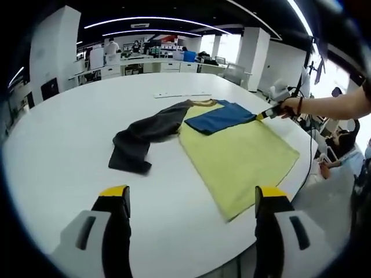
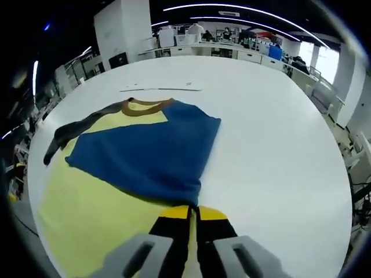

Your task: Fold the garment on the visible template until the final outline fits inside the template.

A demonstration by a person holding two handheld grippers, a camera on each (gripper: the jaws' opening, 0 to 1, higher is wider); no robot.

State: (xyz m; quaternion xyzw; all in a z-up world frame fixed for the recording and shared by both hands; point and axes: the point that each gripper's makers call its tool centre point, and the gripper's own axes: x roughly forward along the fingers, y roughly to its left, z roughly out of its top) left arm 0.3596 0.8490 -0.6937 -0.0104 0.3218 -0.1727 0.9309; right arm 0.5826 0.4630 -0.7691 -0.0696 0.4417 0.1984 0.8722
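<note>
Right gripper view: the right claw (image 2: 192, 215) has its yellow-tipped jaws pressed together, pinching the edge of the shirt's blue panel (image 2: 148, 152) where it lies on the yellow template (image 2: 81, 226). Past the jaws, the blue panel spreads over the template toward a brown collar (image 2: 144, 108), and a dark grey sleeve (image 2: 72, 132) trails off the template's far side onto the white worktop (image 2: 272, 145).

Left gripper view: the left claw (image 1: 192, 200) hangs above the worktop's near edge with its jaws spread wide and nothing between them. Beyond it, the template (image 1: 237, 153) lies near one edge of the round worktop (image 1: 69, 145). The blue panel (image 1: 220, 117) is folded over the template's far end, and the grey part of the shirt (image 1: 142, 139) lies crumpled on the bare worktop beside it. The right claw (image 1: 262, 115) meets the blue panel's edge, held by a person's hand (image 1: 291, 106).
</note>
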